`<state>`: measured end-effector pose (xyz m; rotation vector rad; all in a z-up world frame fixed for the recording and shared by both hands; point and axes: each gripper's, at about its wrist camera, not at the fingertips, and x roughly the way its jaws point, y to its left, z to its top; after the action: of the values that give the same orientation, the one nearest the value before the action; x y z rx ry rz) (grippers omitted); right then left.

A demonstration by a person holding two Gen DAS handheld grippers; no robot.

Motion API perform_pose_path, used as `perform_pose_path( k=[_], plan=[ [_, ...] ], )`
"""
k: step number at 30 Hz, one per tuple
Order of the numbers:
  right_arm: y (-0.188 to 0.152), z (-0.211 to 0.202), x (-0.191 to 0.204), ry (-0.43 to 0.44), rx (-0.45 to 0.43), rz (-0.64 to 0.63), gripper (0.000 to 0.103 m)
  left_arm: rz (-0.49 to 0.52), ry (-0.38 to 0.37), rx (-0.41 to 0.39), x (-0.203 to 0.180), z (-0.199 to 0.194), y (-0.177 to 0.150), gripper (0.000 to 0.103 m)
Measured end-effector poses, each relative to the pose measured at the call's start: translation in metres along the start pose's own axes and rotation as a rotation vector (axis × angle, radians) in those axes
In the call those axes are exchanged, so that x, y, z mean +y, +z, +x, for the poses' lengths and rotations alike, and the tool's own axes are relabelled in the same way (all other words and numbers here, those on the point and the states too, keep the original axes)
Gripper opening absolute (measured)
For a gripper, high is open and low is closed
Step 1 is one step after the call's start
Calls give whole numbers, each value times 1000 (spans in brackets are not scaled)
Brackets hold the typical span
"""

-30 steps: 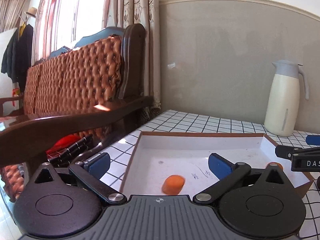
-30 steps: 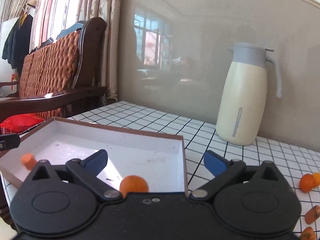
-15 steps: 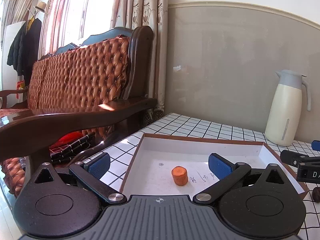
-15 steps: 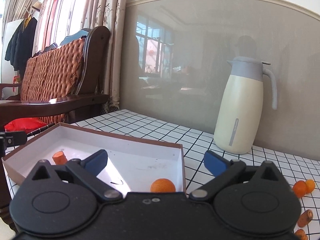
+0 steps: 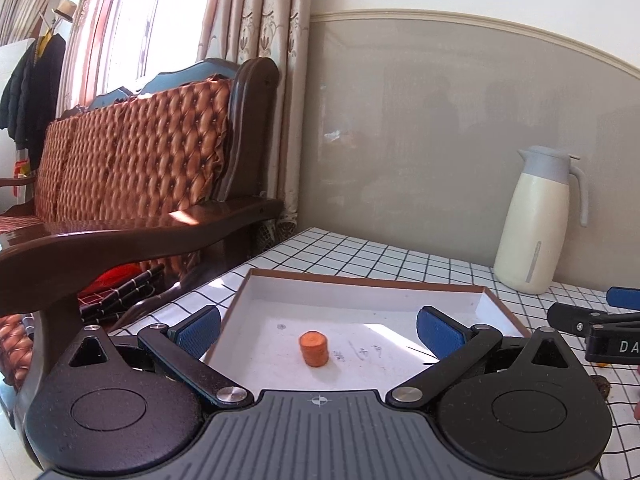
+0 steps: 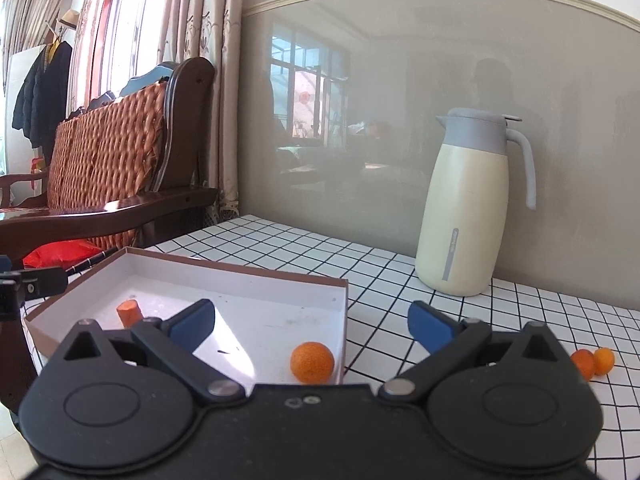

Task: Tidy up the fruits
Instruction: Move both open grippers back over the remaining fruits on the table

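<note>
A shallow white box with brown rim lies on the checked table. A carrot chunk stands upright inside it. A small orange lies in the box's near right corner. My left gripper is open and empty, held back from the box's near edge. My right gripper is open and empty above the box's right corner; its tips show in the left wrist view. Two small oranges lie on the table to the right.
A cream thermos jug stands at the back by the wall. A wooden sofa with a tufted back stands left of the table. A dark lump lies on the table at right.
Both grippers have pulled back and up from the box. The carrot chunk has come to rest upright; the small orange has settled in the box corner.
</note>
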<state>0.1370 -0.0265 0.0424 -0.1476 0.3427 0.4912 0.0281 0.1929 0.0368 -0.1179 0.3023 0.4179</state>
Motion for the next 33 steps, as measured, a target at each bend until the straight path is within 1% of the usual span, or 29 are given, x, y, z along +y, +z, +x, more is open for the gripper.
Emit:
perform_pose_path(
  k=[2,7,11,17,21,24,28,33],
  plan=[
    [-2,-6,-7,-31,3,-7,97,12,-10,-7,-10,-4,0,103],
    [-8,-30,-33,-77,-13,12,97,43,-77,4,-36,-11,1,103],
    [-14,-55,-53,-127,-32,18,97,57,-107,9,-57,-26,-6,103],
    [-27,-98,-81,-183,-55,41,97,80,-167,-20,-86,-52,-14,103],
    [-39,-122,-96,-221,-52,61,97,81,-196,-12,-102,-60,-18,103],
    [-48,-137,-108,-247,-41,83,97,76,-227,15,-111,-63,-24,103],
    [-61,-149,-124,-279,-9,106,97,87,-265,37,-126,-67,-31,103],
    [-72,-160,-142,-322,3,122,97,103,-301,34,-150,-70,-39,103]
  ],
)
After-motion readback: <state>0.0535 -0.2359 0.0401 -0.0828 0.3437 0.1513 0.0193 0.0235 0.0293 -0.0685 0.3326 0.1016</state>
